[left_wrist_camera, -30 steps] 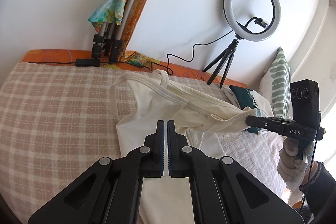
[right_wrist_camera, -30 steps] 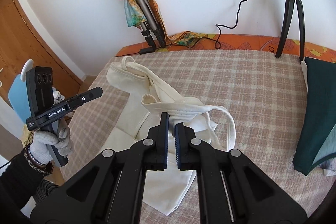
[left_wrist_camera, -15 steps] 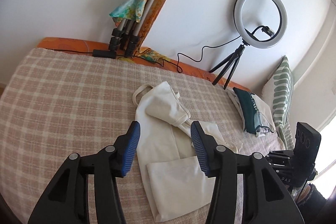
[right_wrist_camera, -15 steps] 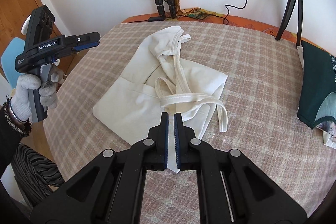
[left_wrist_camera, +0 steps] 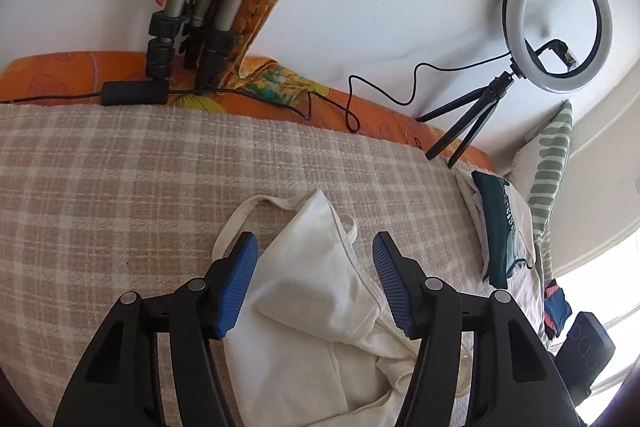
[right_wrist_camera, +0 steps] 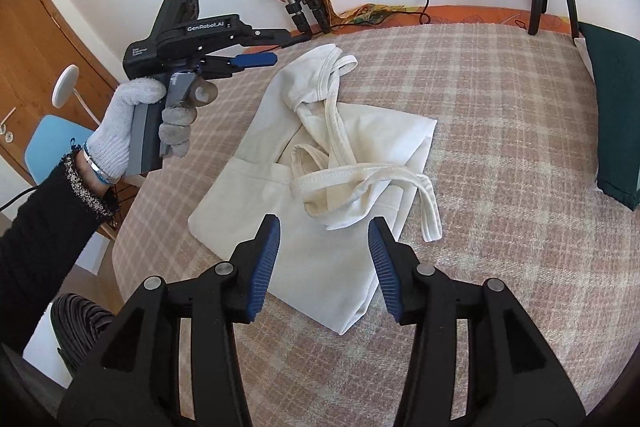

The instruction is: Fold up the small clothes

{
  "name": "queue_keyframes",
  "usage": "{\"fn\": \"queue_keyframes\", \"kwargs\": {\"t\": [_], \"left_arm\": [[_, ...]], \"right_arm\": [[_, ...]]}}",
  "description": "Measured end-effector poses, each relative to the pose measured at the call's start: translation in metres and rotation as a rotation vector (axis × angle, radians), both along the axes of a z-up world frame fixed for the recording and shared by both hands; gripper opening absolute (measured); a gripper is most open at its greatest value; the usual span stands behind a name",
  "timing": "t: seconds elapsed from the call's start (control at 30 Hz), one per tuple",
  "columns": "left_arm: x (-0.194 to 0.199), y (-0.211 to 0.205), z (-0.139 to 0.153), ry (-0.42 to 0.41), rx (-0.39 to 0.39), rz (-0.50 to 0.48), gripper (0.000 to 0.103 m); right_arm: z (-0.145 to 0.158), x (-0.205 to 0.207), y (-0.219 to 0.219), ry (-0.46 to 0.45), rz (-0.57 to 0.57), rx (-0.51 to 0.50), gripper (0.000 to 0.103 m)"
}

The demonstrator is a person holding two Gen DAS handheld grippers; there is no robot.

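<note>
1. We see the cream top point(right_wrist_camera: 320, 155) lying on the checked blanket point(right_wrist_camera: 500, 147) of the bed, partly folded, its upper part doubled over the body and the straps point(right_wrist_camera: 404, 183) loose in a tangle on top.
2. Left hand-held gripper point(left_wrist_camera: 314, 283): jaws have just been opening and now stand apart with nothing clamped. It hangs over the garment's top end; cloth shows between the blue pads point(left_wrist_camera: 236, 287) in the left wrist view but no pad presses on it.
3. Right hand-held gripper point(right_wrist_camera: 323, 263): jaws have just been opening too, and it is empty now. It sits above the garment's near edge, with fabric under the gap, not pinched.
4. We judge both let go so that the fold can settle flat on the blanket; the cloth lies slack, with no tension in it.
5. The gloved hand point(right_wrist_camera: 140, 123) holds the left tool off to the garment's side, above the bed edge, in the right wrist view.
6. A dark green folded item point(right_wrist_camera: 612, 99) sits well apart at the bed's side, probably already done.
7. Our guess is the straps need tucking in next, before another fold; loose loops could snag a jaw.
</note>
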State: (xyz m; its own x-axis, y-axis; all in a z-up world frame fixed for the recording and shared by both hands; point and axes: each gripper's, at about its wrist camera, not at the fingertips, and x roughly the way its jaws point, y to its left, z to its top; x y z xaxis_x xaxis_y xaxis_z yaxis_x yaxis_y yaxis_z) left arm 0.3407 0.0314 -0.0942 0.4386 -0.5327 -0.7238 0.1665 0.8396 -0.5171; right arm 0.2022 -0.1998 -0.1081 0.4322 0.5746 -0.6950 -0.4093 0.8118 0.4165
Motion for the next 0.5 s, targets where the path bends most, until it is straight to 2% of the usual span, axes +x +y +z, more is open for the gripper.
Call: {"fn": "queue_keyframes", "kwargs": {"t": [0.1, 0.17, 0.23, 0.3, 0.33, 0.37, 0.4, 0.5], "left_arm": [[0.016, -0.005, -0.016, 0.05, -0.002, -0.002, 0.059], [0.023, -0.006, -0.024, 0.08, -0.035, -0.005, 0.059], [0.026, -0.007, -0.027, 0.079, -0.065, -0.01, 0.059], [0.025, -0.012, -0.027, 0.05, -0.069, -0.04, 0.054], [0.024, -0.015, -0.025, 0.031, -0.056, -0.054, 0.045], [0.023, -0.017, -0.025, 0.02, -0.045, -0.063, 0.017], [0.023, -0.018, -0.026, 0.023, -0.053, -0.07, 0.0], [0.014, -0.014, -0.021, -0.016, -0.089, -0.054, 0.0]], "right_arm": [[-0.007, 0.009, 0.016, -0.013, 0.026, -0.065, 0.049], [-0.01, 0.012, 0.024, -0.033, 0.031, -0.119, 0.049], [-0.013, 0.014, 0.029, -0.048, 0.036, -0.146, 0.049], [-0.017, 0.015, 0.03, -0.05, 0.031, -0.167, 0.045], [-0.018, 0.017, 0.029, -0.049, 0.027, -0.168, 0.042], [-0.019, 0.018, 0.027, -0.044, 0.021, -0.162, 0.034], [-0.02, 0.02, 0.026, -0.039, 0.013, -0.154, 0.027], [-0.018, 0.023, 0.021, -0.037, -0.003, -0.142, 0.014]]}}
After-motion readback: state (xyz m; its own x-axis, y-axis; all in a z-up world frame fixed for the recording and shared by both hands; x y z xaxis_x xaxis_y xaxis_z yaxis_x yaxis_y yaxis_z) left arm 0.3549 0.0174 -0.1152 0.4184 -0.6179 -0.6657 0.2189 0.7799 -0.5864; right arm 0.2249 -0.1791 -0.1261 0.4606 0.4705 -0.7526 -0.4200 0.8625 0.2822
